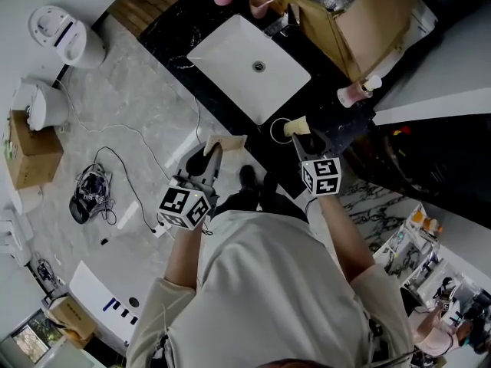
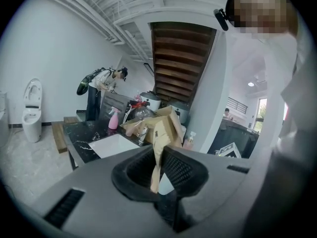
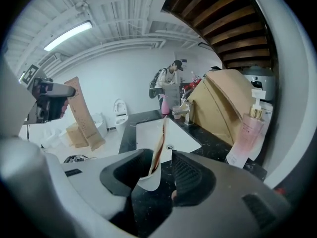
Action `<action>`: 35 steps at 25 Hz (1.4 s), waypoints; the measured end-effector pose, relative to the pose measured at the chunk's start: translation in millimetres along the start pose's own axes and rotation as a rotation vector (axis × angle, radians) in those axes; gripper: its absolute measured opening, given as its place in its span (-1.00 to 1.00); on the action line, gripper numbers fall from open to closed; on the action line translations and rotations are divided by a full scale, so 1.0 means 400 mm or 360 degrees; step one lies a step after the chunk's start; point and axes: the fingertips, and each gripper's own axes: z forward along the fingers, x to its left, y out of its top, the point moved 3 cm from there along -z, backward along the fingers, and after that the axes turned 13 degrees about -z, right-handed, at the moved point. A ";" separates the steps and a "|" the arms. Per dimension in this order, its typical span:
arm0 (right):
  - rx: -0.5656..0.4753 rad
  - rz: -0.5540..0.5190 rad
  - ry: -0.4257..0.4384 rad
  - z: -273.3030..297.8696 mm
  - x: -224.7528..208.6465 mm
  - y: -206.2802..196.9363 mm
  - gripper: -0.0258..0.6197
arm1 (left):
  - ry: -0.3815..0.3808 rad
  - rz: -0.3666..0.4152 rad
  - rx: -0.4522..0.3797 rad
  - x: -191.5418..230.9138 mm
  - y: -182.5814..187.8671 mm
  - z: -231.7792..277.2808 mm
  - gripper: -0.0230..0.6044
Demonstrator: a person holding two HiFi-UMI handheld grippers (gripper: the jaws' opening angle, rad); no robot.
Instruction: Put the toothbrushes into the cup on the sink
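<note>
One toothbrush (image 3: 159, 140) already stands in the white cup (image 3: 150, 178) on the black surface (image 1: 326, 113) near the sink (image 1: 230, 60), centre of the head view; your right gripper (image 1: 305, 138) has its jaws apart around it, so the cup alone props it. Your left gripper (image 1: 213, 150), lower left, is clamped on a tan packet (image 2: 161, 140), likely the next brush, held clear for now

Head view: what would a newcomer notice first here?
The white rectangular sink set in the black marble counter at top centre. Below it, the left gripper clamps a tan paper packet, and the right gripper, jaws open, straddles a white cup holding a brown toothbrush.
</note>
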 end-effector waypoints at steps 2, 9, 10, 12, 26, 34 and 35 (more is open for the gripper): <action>-0.0002 0.0013 -0.0028 -0.012 -0.009 -0.003 -0.30 | -0.0013 0.0010 -0.0002 -0.006 0.006 0.003 -0.78; -0.0026 0.0045 -0.0066 -0.051 -0.027 0.002 -0.30 | -0.0073 0.0031 -0.0009 -0.024 0.036 0.024 -0.78; -0.0034 0.0052 -0.0073 -0.058 -0.029 0.004 -0.30 | -0.0084 0.0033 -0.0009 -0.027 0.041 0.028 -0.78; -0.0042 0.0077 -0.0100 -0.072 -0.036 0.003 -0.32 | -0.0107 0.0042 -0.0011 -0.034 0.051 0.036 -0.78; -0.0033 0.0223 -0.0290 -0.164 -0.091 -0.038 -0.67 | -0.0293 0.0127 0.0038 -0.108 0.100 0.129 -0.78; -0.0087 0.0247 -0.0330 -0.210 -0.095 -0.034 -0.80 | -0.0383 0.0138 0.0125 -0.140 0.070 0.195 -0.78; -0.0091 0.0249 -0.0333 -0.215 -0.095 -0.035 -0.81 | -0.0396 0.0138 0.0135 -0.145 0.066 0.204 -0.78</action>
